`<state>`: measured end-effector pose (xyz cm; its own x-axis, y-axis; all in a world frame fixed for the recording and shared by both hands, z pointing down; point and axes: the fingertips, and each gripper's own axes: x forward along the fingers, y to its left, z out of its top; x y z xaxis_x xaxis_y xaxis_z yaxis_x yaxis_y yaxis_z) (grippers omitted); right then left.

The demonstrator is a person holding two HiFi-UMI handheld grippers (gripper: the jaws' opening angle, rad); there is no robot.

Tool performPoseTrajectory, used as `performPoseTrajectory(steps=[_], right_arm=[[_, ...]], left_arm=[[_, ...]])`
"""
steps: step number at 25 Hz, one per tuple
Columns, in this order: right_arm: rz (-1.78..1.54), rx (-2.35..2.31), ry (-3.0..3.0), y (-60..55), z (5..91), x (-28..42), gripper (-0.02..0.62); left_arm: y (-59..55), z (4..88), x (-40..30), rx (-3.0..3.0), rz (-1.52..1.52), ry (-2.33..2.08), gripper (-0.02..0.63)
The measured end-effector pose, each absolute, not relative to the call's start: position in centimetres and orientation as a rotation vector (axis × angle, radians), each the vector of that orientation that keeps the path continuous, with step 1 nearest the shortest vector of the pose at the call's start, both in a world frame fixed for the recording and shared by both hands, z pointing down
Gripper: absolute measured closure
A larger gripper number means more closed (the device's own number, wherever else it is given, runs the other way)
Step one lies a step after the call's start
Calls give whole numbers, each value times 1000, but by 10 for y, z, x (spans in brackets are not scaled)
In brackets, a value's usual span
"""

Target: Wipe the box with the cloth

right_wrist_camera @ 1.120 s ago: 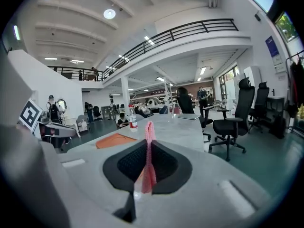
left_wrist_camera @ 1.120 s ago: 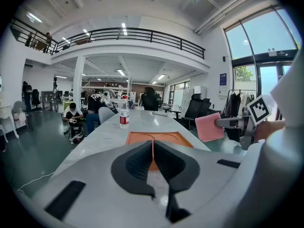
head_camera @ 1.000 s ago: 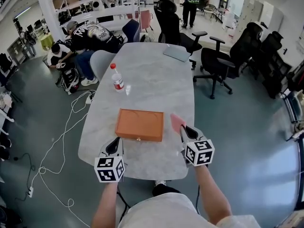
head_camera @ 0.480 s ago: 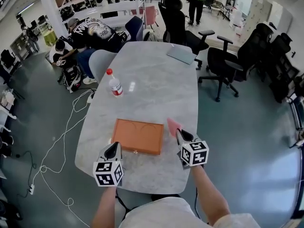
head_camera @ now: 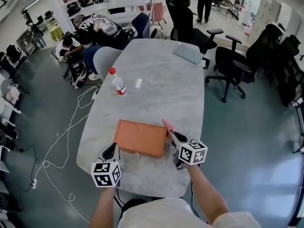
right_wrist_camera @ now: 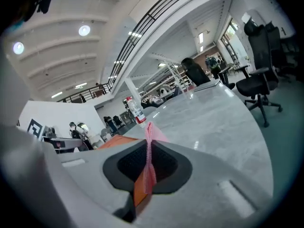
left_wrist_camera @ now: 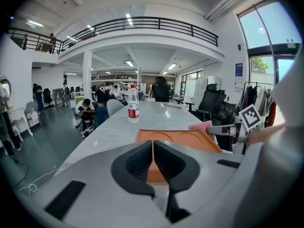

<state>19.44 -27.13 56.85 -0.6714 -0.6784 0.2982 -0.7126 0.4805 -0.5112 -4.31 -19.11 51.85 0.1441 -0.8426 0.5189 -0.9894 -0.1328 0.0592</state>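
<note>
Orange catches the eye first in the head view: a flat orange box (head_camera: 140, 137) lies with its lid shut on the grey marbled bench (head_camera: 161, 84), near the close edge. The right gripper (head_camera: 173, 136) sits just beside the box's right end, and a pink cloth (head_camera: 167, 125) sticks up from its fingers. The left gripper (head_camera: 113, 149) hovers at the near left corner, close to the box, though I can't tell whether it touches. A water bottle (head_camera: 118, 82) and a closed laptop (head_camera: 188, 53) stand well apart, further up the bench.

In the left gripper view, the fingers are pressed together with nothing between them and point along the box's top, where two round outlines show. The cloth shows pink at the far right.

In the right gripper view, the fingers are clamped on the cloth, which runs up between them as a thin pink edge. The box shows orange to the left and below.

To my mind the wiping hasn't properly begun — the cloth is at the box but upright, not laid on the lid. The next move calls for tipping the right gripper so the cloth lies flat on the top, then dragging it across. The left gripper would likely steady the near corner so the box doesn't slide.
</note>
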Motion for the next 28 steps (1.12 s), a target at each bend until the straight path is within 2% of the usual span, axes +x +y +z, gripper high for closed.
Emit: performPoseTrajectory(steps=[28], right_arm=[[1016, 1242, -2642, -234, 564, 176, 580]], left_arm=[[-182, 518, -49, 2154, 534, -1621, 589]])
